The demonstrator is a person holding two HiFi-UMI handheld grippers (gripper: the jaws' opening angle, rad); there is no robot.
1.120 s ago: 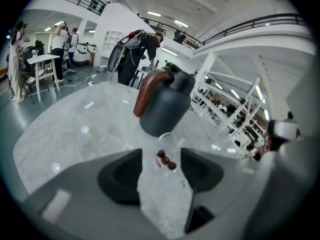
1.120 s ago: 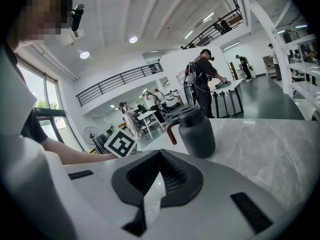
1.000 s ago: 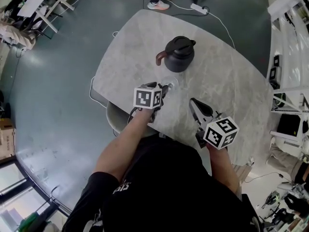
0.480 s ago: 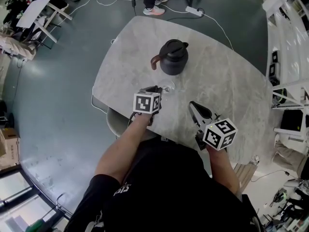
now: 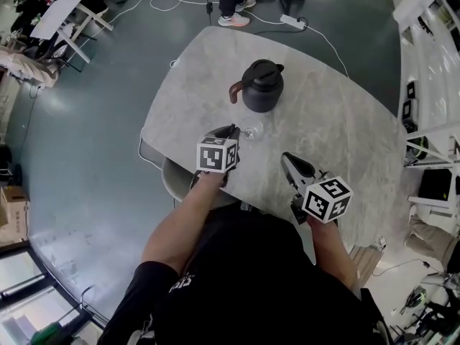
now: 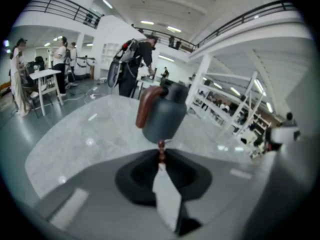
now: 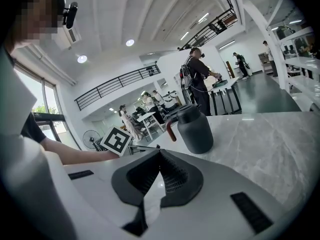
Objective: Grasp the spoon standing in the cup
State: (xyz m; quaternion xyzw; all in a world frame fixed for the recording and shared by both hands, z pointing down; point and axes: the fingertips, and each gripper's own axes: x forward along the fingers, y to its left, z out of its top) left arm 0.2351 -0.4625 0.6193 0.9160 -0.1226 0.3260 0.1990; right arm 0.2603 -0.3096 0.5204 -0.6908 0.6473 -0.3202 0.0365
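The pale grey marble tabletop with rounded corners carries a black rounded jug with a brown handle toward its far side. The right hand-held gripper is held over the near edge, well apart from the jug. Its jaws are together at the tips with nothing between them. The left hand-held gripper reaches in from the near edge, its tips just beside a small clear glass cup that stands close in front of the jug. Its jaws have just been closing and stand narrow, pinching the thin reddish-brown spoon handle. The handle's top pokes out above the tips, in line with the jug behind.
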